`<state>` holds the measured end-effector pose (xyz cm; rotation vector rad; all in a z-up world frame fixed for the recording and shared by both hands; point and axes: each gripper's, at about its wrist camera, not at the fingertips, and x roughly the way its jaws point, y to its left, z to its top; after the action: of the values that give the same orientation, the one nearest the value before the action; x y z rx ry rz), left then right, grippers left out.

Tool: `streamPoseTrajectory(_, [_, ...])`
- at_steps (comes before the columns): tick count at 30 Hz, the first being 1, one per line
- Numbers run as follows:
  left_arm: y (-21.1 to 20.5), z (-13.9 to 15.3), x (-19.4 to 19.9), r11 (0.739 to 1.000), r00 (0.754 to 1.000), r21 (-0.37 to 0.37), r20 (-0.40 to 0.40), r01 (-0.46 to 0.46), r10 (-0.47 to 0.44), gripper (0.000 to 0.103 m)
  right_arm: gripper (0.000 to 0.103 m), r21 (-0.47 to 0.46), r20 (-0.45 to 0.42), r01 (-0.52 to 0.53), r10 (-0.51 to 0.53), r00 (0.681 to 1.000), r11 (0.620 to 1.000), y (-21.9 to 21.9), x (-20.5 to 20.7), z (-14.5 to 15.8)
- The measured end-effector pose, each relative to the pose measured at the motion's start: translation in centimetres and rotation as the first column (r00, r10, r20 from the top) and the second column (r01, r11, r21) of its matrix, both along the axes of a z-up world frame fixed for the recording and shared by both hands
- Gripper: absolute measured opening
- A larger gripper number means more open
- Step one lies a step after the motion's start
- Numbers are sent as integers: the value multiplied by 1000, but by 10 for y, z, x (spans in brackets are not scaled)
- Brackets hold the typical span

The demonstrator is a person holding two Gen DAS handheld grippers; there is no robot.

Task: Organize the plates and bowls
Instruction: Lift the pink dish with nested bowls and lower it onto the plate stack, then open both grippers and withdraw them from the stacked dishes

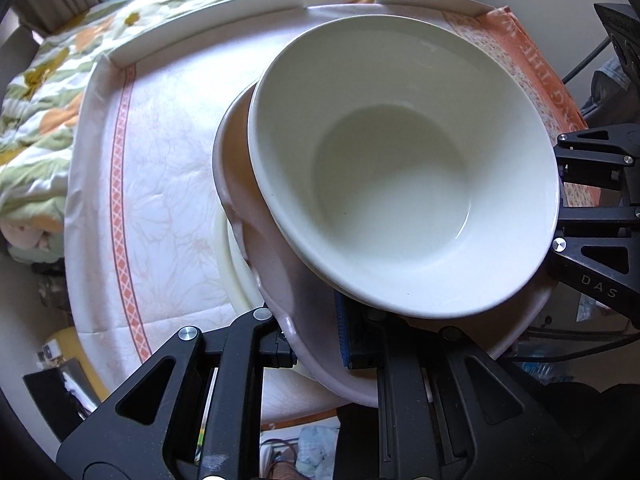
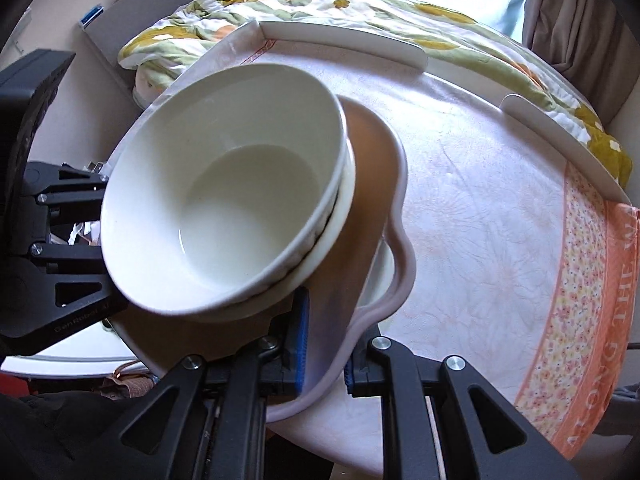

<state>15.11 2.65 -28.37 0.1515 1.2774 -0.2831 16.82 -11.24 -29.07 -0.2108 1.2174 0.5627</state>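
Note:
A white bowl (image 1: 400, 168) (image 2: 224, 216) sits nested in a second white bowl (image 2: 340, 216). Both rest on a pink scalloped plate (image 1: 244, 200) (image 2: 376, 160) that tilts above the table. In the left wrist view my left gripper (image 1: 314, 340) is shut on the plate's near rim, blue pad on top. My right gripper (image 1: 560, 216) holds the opposite rim at the right edge. The right wrist view shows my right gripper (image 2: 325, 354) shut on the rim, and the left gripper (image 2: 100, 216) behind the bowls. A cream plate (image 1: 238, 280) (image 2: 384, 272) peeks out under the pink one.
The table (image 1: 160, 184) (image 2: 480, 220) carries a white cloth with an orange patterned border (image 2: 580, 300). Low white guards (image 1: 208, 20) (image 2: 344, 40) line its far edge. A floral quilt (image 1: 40, 92) (image 2: 248, 4) lies beyond, with curtains (image 2: 572, 20) behind it.

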Motion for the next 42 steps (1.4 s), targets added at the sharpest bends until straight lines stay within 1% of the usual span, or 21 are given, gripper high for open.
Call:
streamPoseTrajectory(5, [2, -1, 1, 1000, 1000, -4, 17, 12, -12, 12, 13, -3, 9, 30, -30, 1000, 1000, 3, 1, -3])
streamPoseTrajectory(11, [1, 0, 0, 1000, 999, 16, 40, 24, -25, 12, 13, 6, 4, 67, -67, 998, 998, 3, -3, -5])
streamPoseTrajectory(16, [2, -1, 1, 1000, 999, 15, 41, 26, -26, 12, 13, 3, 11, 83, -83, 996, 997, 3, -4, -4])
streamPoseTrajectory(22, [1, 3, 3, 999, 999, 37, 31, 19, -20, 13, 13, 7, 9, 118, -118, 993, 993, 0, -2, 3])
streamPoseTrajectory(24, [2, 6, 2, 999, 999, 48, 34, 15, -17, 14, 13, 2, 9, 121, -121, 993, 993, -1, -1, 7])
streamPoseTrajectory(30, [3, 26, -2, 996, 997, 86, 70, 19, -25, 16, 13, -7, 17, 135, -135, 991, 991, -4, -7, 14])
streamPoseTrajectory(35, [6, 49, -11, 994, 993, 104, 112, 12, -24, 18, 13, 5, 25, 180, -180, 983, 984, -15, -15, 29])
streamPoseTrajectory(39, [9, 68, -25, 996, 989, 90, 147, 11, -24, 21, 13, 24, 55, 195, -196, 979, 980, -22, -28, 45])
streamPoseTrajectory(42, [9, 84, -39, 996, 983, 85, 181, -9, -6, 21, 13, 54, 93, 207, -211, 973, 977, -28, -41, 63])
